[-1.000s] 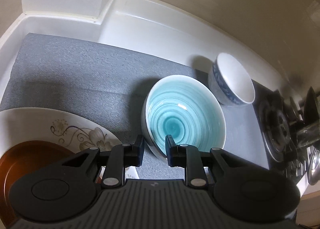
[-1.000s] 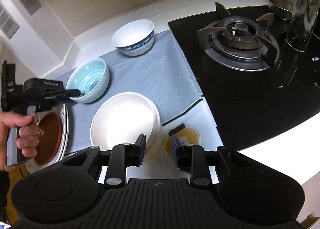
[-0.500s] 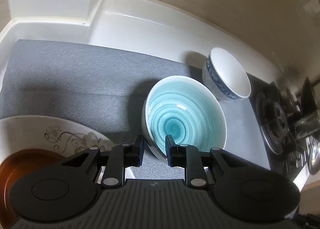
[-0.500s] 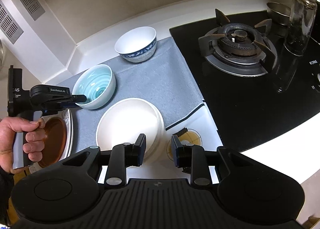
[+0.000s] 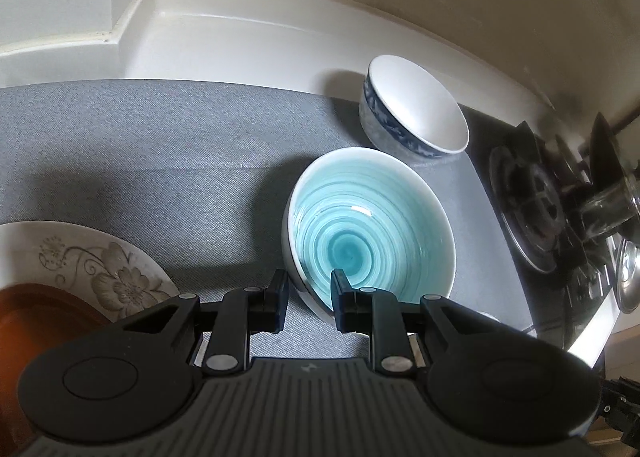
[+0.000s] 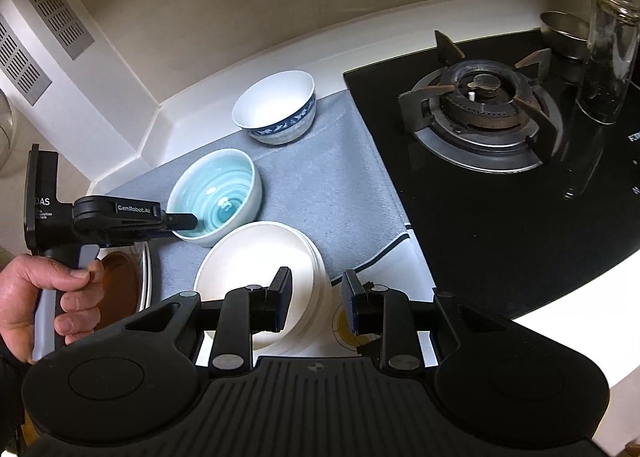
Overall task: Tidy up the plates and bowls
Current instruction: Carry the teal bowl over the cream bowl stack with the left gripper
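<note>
A turquoise spiral bowl (image 5: 372, 229) sits on the grey mat (image 5: 160, 145); it also shows in the right wrist view (image 6: 218, 193). My left gripper (image 5: 308, 297) is open with its jaws straddling the bowl's near rim, one finger inside. It shows from the side in the right wrist view (image 6: 180, 222). A white bowl with blue pattern (image 5: 412, 113) stands behind, also in the right wrist view (image 6: 276, 105). My right gripper (image 6: 314, 303) is open and empty above the edge of a white plate stack (image 6: 256, 261).
A floral plate (image 5: 80, 257) with a brown dish (image 5: 36, 321) on it lies at the left. A black gas hob (image 6: 488, 145) with a burner, a glass jar (image 6: 608, 53) and a metal bowl (image 6: 564, 33) is at the right. Walls close the back.
The left gripper has shifted right toward the blue-patterned bowl, rim still between its jaws. The right gripper has pulled back and left a little, over the white plates.
</note>
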Motion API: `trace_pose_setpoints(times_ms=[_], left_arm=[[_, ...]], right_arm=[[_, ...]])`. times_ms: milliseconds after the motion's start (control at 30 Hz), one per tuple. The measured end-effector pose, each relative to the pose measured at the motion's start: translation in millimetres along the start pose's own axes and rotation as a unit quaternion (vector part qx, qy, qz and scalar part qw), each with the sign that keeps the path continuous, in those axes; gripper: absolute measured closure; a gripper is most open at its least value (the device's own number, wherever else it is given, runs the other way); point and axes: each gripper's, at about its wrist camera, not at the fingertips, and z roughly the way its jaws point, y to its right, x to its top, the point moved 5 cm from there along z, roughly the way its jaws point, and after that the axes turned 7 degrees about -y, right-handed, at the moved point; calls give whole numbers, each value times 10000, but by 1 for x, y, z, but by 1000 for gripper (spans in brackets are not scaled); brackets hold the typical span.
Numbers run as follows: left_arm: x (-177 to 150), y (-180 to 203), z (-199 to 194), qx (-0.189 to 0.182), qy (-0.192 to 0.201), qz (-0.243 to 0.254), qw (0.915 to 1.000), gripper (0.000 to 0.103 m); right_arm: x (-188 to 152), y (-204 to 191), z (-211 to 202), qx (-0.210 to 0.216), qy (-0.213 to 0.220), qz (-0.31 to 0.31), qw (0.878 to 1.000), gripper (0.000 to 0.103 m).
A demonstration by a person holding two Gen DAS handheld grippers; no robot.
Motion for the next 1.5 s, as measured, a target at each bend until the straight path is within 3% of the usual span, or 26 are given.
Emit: trace_pose_setpoints(times_ms=[433,667,833,1000,1067,1133,1333,1500], left_arm=[[9,10,0,524,361,-353,9974,79],[2,12,1,781,548,-449,9944,90],[0,7,1,735,659,-640,9931,92],[-2,8,0,777,719,-672,9921,92],[-2,9,0,791,712,-708,9918,92],[-2,9,-1,802,724,-696,9917,92],[-6,12,-6,834,799,-660,9911,94],[-7,25,-31,762,1091,-559,9895,94]], right_arm=[[42,6,19,644,52,-344,9973,73],[84,-18,74,1007,-200,-789,9916,73],[98,-38,119,1064,-564,-1180,9857,73],[99,-44,143,1117,-833,-1151,9835,73],[99,-45,145,1157,-863,-1138,9830,78],[99,-43,145,1066,-838,-1146,9841,89],[99,-44,139,1048,-777,-1149,9848,89],[99,-45,119,1071,-601,-1125,9860,89]])
